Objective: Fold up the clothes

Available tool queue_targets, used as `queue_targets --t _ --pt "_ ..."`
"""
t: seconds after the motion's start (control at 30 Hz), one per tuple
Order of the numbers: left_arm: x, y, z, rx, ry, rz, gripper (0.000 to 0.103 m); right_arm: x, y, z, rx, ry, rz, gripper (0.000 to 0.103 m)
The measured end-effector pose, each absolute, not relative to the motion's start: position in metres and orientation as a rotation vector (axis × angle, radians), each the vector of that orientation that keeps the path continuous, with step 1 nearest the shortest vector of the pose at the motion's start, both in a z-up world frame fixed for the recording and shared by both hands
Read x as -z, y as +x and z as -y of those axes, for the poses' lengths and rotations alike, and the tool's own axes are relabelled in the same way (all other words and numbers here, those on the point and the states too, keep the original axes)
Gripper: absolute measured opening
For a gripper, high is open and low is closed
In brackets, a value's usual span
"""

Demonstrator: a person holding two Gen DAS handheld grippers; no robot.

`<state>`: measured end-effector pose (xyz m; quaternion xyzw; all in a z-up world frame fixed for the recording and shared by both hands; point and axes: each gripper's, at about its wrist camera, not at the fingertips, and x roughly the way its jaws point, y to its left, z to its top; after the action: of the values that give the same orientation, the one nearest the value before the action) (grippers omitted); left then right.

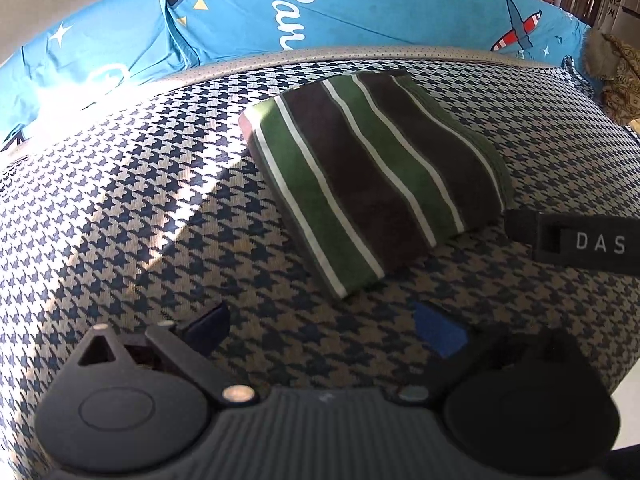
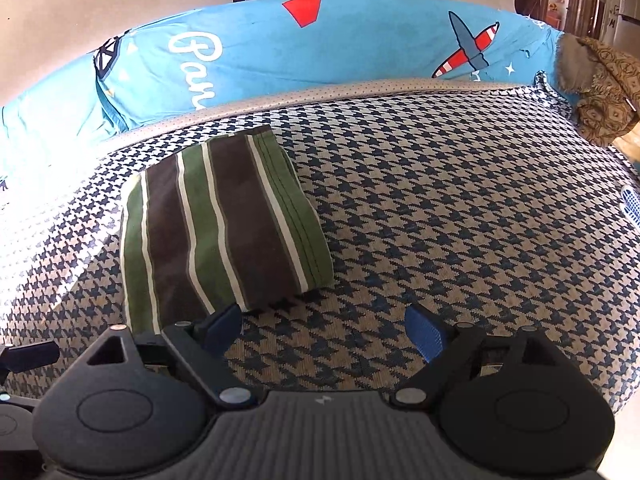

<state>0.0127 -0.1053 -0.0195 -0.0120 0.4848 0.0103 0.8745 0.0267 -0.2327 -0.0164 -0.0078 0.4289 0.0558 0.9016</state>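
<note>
A folded garment with green, brown and white stripes (image 1: 372, 176) lies flat on the houndstooth-covered surface (image 1: 140, 208). My left gripper (image 1: 324, 326) hovers in front of its near corner, open, nothing between the blue pads. In the right wrist view the same striped garment (image 2: 224, 224) lies ahead and to the left. My right gripper (image 2: 324, 328) is open too, its left pad (image 2: 222, 326) just short of the garment's near edge. The right gripper's black body (image 1: 576, 242) shows at the right edge of the left wrist view, beside the garment.
A blue printed cushion or bedding (image 2: 304, 52) runs along the far side behind a grey perforated edge (image 2: 360, 94). A brown patterned cloth bundle (image 2: 600, 92) sits at the far right corner. Sunlight glares at the left. Open houndstooth surface (image 2: 460, 208) lies right of the garment.
</note>
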Motion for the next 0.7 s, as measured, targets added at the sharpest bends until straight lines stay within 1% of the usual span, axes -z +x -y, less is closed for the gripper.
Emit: queue_targets --t 0.7 --pt "0.0160 0.0132 0.0993 -0.054 -0.015 -0.998 0.103 0.0138 0.0279 0.2330 -0.112 -0.026 -0.890 0.089"
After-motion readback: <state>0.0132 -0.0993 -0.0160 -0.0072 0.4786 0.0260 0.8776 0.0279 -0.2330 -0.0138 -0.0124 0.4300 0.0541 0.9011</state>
